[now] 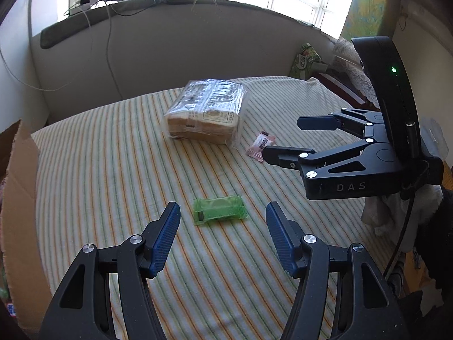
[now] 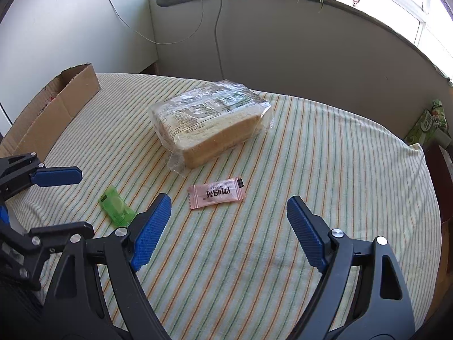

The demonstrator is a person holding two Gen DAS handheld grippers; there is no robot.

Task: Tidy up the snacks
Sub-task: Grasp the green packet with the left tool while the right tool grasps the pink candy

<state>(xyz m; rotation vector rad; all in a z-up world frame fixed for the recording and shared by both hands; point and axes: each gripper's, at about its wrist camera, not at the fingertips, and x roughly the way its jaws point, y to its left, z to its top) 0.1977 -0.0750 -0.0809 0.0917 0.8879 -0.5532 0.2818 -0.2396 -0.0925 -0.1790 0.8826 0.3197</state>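
Note:
A green snack packet [image 1: 219,208] lies on the striped cloth just ahead of my open, empty left gripper [image 1: 222,211]; it also shows in the right wrist view [image 2: 116,207]. A pink wrapped snack [image 2: 216,192] lies just ahead of my open, empty right gripper [image 2: 228,205]; in the left wrist view the pink snack [image 1: 260,144] sits beside the right gripper [image 1: 280,137]. A clear bag of sliced bread [image 2: 211,120] lies further back, also in the left wrist view [image 1: 206,112]. The left gripper [image 2: 56,187] shows at the left.
An open cardboard box [image 2: 53,113] stands at the table's left edge, also in the left wrist view [image 1: 19,198]. The striped cloth [image 2: 325,170] covers the table. A wall with hanging cables is behind. A green carton [image 2: 430,124] stands off the far right corner.

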